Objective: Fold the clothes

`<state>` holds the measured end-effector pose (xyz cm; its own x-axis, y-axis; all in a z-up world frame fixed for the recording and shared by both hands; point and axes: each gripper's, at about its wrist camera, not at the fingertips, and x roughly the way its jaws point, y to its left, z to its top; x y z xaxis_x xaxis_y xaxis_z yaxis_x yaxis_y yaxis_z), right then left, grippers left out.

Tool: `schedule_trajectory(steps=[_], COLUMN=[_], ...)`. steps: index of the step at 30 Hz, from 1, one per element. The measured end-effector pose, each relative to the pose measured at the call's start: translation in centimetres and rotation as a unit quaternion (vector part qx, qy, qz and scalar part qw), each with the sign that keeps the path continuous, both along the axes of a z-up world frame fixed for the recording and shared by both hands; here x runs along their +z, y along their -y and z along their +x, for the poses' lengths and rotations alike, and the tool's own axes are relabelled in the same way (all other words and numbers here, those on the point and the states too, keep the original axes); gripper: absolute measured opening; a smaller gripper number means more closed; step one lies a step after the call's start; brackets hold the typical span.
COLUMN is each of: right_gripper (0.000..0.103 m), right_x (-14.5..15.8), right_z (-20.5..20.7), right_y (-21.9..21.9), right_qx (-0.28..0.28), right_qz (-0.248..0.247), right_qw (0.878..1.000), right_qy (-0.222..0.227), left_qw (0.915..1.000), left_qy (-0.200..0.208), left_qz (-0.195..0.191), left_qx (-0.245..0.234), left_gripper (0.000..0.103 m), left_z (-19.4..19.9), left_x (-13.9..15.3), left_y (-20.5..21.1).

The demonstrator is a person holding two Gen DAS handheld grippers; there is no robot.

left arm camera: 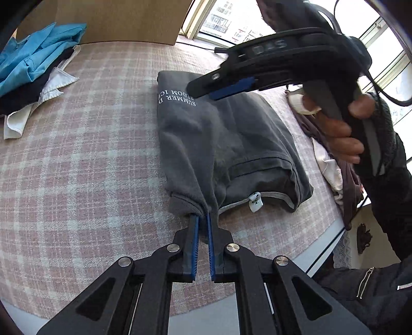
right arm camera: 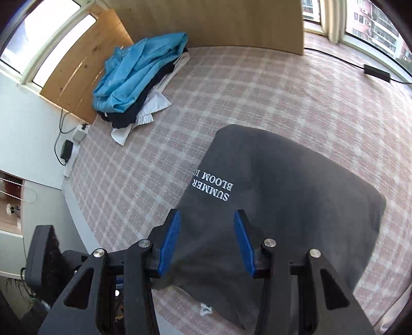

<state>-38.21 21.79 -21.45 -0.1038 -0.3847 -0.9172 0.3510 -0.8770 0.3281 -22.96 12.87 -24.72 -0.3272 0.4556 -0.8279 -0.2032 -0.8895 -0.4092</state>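
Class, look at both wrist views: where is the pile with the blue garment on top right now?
The blue-topped pile lies at the far left of the plaid bedcover, against the wooden headboard, well apart from the grey shirt.

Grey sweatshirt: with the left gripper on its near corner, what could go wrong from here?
1. The left gripper pinches only the edge of the grey sweatshirt; a pull could slip it free or drag the fold apart.
2. The right gripper hovers open above the cloth, holding nothing, so one-sided lifting may skew the stack.
3. The sweatshirt lies near the bed edge and could slide off.
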Motion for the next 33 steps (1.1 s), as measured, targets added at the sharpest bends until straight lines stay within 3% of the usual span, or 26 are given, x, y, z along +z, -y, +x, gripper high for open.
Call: schedule_trajectory(steps=[4,11,16,20,23,26,29,33], right_gripper=[0.043,0.043,0.043,0.043,0.043,0.043,0.043,0.024], right_x=[-3.7,-3.0,-3.1,-2.6,-1.4,-0.7,-1.7,-3.2], right_z=[-1.6,-1.5,-1.6,-1.5,-1.7,-2.3,-3.6,-4.4], right_y=[3.5,2.3,2.1,1.5,1.0,1.2,1.6,1.8], right_qx=[0.034,0.021,0.022,0.01,-0.003,-0.004,0.001,-0.003], right_qz=[0.082,0.074,0.08,0.066,0.053,0.076,0.081,0.104], right_qw=[0.996,0.997,0.996,0.998,0.999,0.997,0.997,0.995], right_qy=[0.001,0.007,0.012,0.011,0.0,-0.019,-0.006,-0.009], left_qw=[0.9998,0.9993,0.9998,0.9993,0.9994,0.9993,0.9991,0.9987], left_qy=[0.008,0.022,-0.015,-0.018,-0.023,-0.027,-0.031,-0.038], left_qz=[0.016,0.009,0.007,0.013,0.01,0.008,0.004,0.026], left_qx=[0.012,0.028,-0.011,-0.03,-0.026,-0.025,-0.028,-0.021], left_gripper=[0.006,0.018,0.031,0.021,0.004,0.002,0.002,0.002], left_z=[0.8,-0.1,-1.1,-1.7,-1.5,-1.4,-1.0,0.4], left_x=[-0.4,-2.0,-0.9,-0.9,-0.6,-0.2,0.4,1.6], left_y=[1.0,3.7,2.3,2.0,2.2,2.4,2.3,2.8])
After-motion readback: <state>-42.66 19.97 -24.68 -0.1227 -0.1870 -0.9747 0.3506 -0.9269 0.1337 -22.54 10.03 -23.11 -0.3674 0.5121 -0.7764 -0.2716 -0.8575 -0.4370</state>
